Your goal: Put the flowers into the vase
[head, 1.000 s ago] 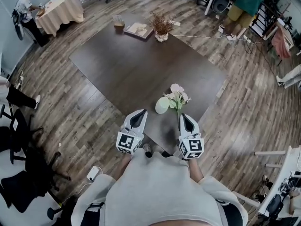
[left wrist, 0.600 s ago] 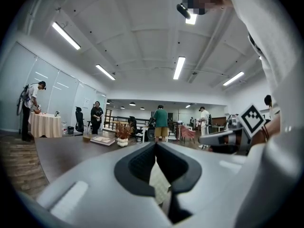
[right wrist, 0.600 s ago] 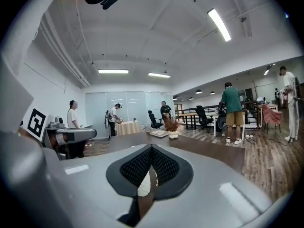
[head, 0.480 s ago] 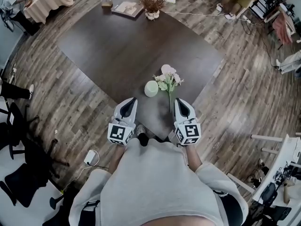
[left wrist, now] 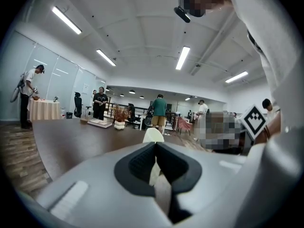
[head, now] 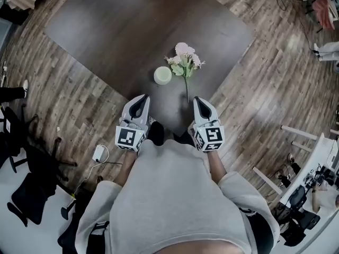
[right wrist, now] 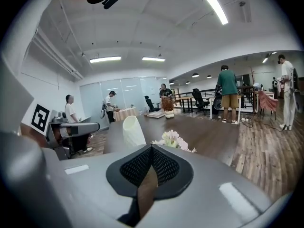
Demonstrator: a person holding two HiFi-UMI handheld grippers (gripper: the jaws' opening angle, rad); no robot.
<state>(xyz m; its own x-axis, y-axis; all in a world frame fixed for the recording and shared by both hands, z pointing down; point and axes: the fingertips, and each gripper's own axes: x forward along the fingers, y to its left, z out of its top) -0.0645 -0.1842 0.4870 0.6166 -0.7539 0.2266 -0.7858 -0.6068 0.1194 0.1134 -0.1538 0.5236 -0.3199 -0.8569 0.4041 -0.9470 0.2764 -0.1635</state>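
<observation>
Dark table point(head: 132, 30), plank floor point(head: 254, 99), possibly glass walls point(left wrist: 57, 82)

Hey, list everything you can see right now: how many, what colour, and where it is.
table: one, dark brown, on the wood floor
vase: one, pale green, upright near the table's near corner
flowers: one bunch, pink-white with a green stem, lying on the table right of the vase
dried arrangement: one, brown in a white pot, table's far end
office chairs: at least two, black, floor at left
person in green top: one, standing beyond the table
left gripper: one, white-grey, shut, empty, near corner
right gripper: one, white-grey, shut, empty, beside the stem's end
</observation>
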